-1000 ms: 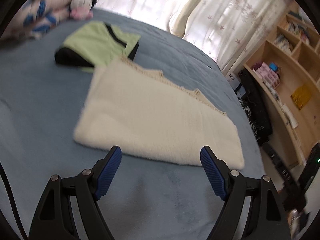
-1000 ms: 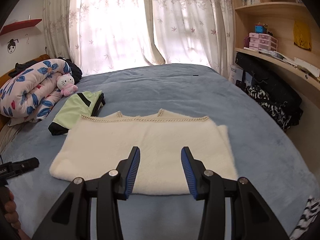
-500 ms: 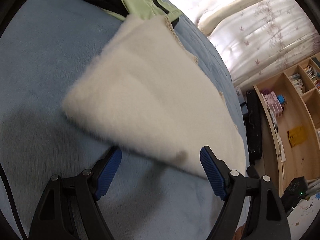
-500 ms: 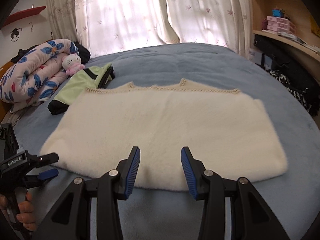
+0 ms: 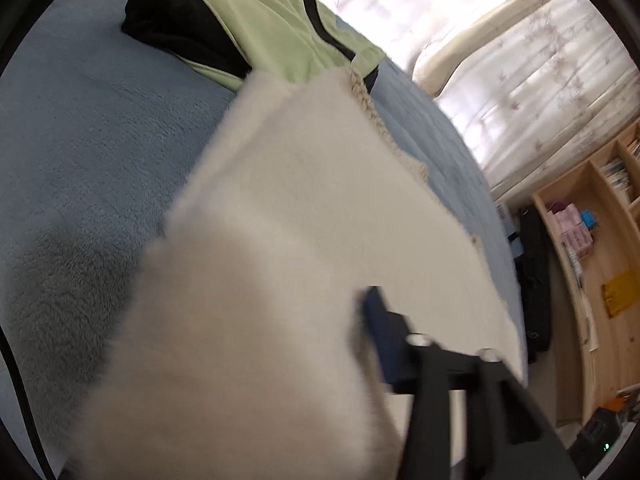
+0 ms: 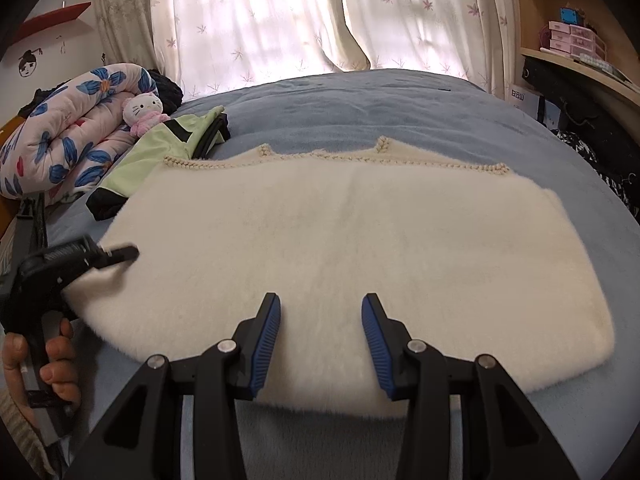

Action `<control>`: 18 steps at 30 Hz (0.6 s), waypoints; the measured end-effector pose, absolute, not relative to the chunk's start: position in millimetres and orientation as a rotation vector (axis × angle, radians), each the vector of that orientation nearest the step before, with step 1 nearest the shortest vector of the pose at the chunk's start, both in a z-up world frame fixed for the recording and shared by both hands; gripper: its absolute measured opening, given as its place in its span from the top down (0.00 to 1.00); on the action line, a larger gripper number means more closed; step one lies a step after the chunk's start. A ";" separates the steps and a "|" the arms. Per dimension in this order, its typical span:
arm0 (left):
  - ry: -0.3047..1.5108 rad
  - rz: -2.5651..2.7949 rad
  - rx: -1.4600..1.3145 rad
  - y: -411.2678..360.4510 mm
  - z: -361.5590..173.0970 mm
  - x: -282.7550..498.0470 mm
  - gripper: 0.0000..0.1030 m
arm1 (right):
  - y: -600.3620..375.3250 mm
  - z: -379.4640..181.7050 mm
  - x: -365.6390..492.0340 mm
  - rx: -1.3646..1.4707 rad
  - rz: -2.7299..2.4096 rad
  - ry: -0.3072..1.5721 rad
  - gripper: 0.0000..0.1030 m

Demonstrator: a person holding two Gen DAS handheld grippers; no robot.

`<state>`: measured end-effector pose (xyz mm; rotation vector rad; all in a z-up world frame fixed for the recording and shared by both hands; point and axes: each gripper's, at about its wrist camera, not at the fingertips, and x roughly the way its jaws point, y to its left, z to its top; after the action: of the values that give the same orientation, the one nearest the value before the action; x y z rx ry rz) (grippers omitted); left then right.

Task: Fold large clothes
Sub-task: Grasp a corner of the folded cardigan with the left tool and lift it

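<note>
Left tool: jaws have just been closing; the near left corner of the cream fleece garment is seen bunched between them, gripped. In the left wrist view one blue pad is seen pressed against the lifted fleece; the other pad is hidden by fabric.
Left hand: seen at 8 o'clock in the right wrist view, wrapped around the tool's handle.
Right tool: jaws partly apart, nothing between them; held over the near edge of the garment, at 6 o'clock.
Cream fleece garment: spread flat on the bed, wide side toward the camera, braided trim along its far edge.
Green and black garment: folded, at 10 o'clock, partly under the fleece's far left corner.
Bed: covered by a blue plush blanket.
Rolled floral quilt: at 9 o'clock, a plush cat toy leaned against it.
Room: sheer leaf-patterned curtains at 12 o'clock, backlit; wooden shelves at 2 o'clock, pink boxes on them.
</note>
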<state>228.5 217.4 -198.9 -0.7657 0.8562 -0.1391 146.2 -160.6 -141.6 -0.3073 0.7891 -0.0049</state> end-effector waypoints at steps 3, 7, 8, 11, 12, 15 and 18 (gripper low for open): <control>0.813 -0.141 -0.781 218.9 -192.2 217.0 0.78 | -149.5 -141.7 158.3 -0.344 0.002 0.773 0.73; 0.755 -0.092 -0.651 200.2 -163.5 207.6 0.80 | -139.8 -153.6 176.9 -0.380 0.008 0.794 0.83; 0.744 -0.086 -0.622 196.4 -156.5 206.5 0.80 | -138.3 -159.7 181.3 -0.387 0.020 0.815 0.83; 0.700 -0.075 -0.523 177.8 -130.0 203.4 0.81 | -136.4 -175.0 189.2 -0.434 0.033 0.863 0.82; 0.686 -0.073 -0.486 170.4 -120.7 201.6 0.81 | -139.2 -174.9 189.8 -0.410 0.045 0.870 0.82; 0.633 -0.079 -0.372 143.5 -93.3 196.7 0.81 | -146.3 -173.4 191.0 -0.367 0.070 0.885 0.81; 0.587 -0.108 -0.290 112.3 -67.3 197.4 0.82 | -147.7 -174.5 190.5 -0.353 0.085 0.889 0.81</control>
<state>197.4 112.2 -67.3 -0.2905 0.5871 -0.1081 190.5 -147.7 -174.5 -0.3533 0.8887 0.0852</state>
